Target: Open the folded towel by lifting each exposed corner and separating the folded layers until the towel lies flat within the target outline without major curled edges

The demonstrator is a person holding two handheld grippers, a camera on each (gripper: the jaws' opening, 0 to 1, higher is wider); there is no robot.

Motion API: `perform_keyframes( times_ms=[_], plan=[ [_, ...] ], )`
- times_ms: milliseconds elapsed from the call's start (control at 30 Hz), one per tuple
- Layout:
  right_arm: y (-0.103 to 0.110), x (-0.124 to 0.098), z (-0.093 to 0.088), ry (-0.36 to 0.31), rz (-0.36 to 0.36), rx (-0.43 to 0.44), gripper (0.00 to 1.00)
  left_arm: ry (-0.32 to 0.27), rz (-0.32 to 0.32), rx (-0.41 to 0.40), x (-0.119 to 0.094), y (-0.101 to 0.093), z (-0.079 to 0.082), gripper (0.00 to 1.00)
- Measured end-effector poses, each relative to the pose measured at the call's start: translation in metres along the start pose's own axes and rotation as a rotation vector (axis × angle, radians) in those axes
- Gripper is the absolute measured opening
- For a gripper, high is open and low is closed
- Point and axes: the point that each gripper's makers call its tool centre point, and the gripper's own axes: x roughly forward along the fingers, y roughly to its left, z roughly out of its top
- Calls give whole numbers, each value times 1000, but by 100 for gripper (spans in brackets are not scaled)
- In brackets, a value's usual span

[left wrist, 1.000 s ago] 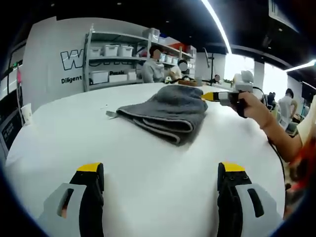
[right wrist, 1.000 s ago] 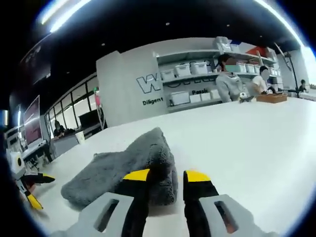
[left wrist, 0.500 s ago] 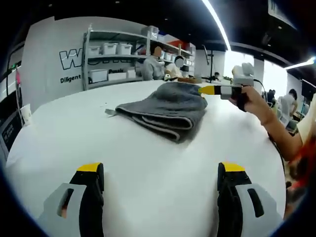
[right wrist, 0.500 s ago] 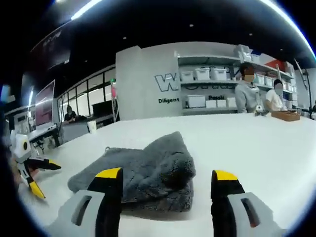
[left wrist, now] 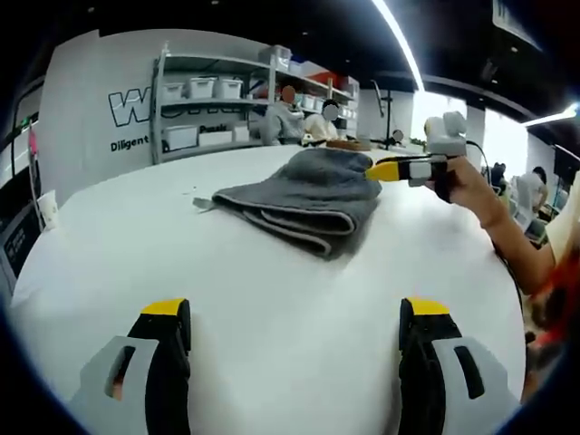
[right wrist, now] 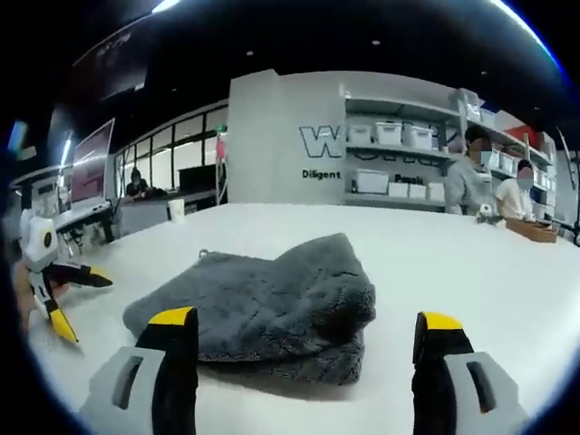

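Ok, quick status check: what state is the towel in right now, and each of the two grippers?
Grey terry towel: folded in layers, lying on the white table, not yet opened.
Left gripper: jaws wide open, holding nothing, short of the towel.
Right gripper: jaws wide open, empty, at the towel's near folded edge.

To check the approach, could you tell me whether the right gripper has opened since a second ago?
Yes. The right gripper fingers stood close together before the grey towel; now they spread wide, flanking it.
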Motion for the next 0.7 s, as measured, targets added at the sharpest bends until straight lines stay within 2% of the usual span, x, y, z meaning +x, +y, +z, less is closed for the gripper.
perform_keyframes(
  times_ms=[267,567,700],
  plan=[
    [8,1,2,3,42,-22,99,-1,1,0,0,1,0,93],
    [12,-3,15,-28,100,-56,99,2,-1,-2,0,2,0,95],
    [4,-4,17,-32,112,-113,99,-38,-30,-22,-1,-3,6,96]
  ],
)
